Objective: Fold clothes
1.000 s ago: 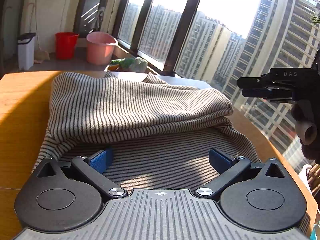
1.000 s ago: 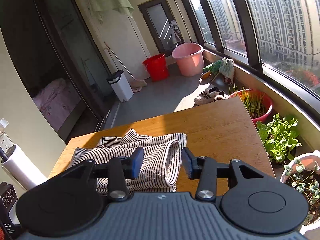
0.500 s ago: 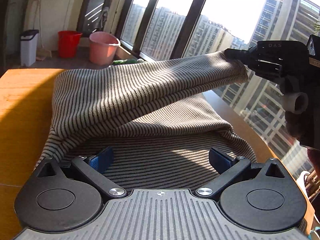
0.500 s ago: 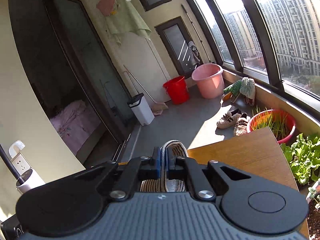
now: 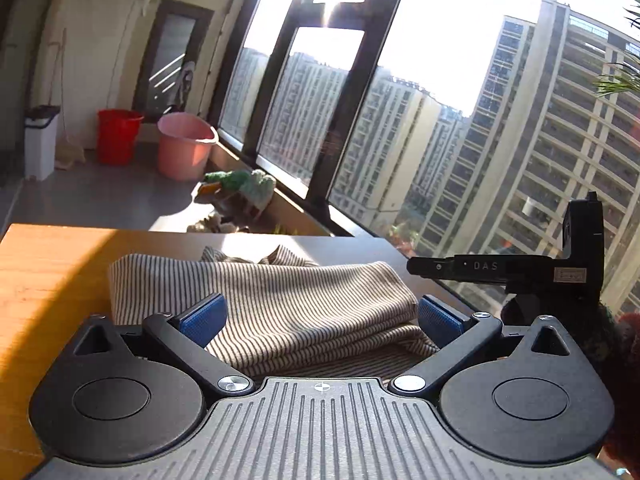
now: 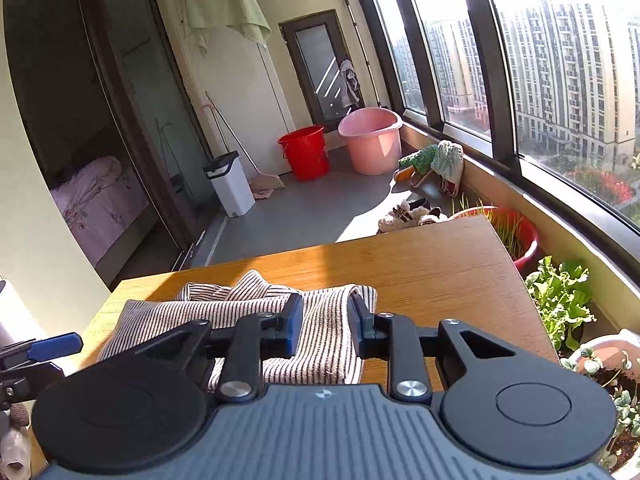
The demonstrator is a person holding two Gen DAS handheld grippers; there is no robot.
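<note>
I noted my right gripper had released the striped shirt, now folded flat on the table; my left gripper stayed open.

Striped garment beige-white with thin dark stripes, folded into flat layered stack, lying on wooden table; crumpled edge sticks out at far side.

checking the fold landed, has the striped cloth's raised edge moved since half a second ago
Yes. The striped cloth has dropped from window height onto the wooden table, and the right gripper has opened.
</note>
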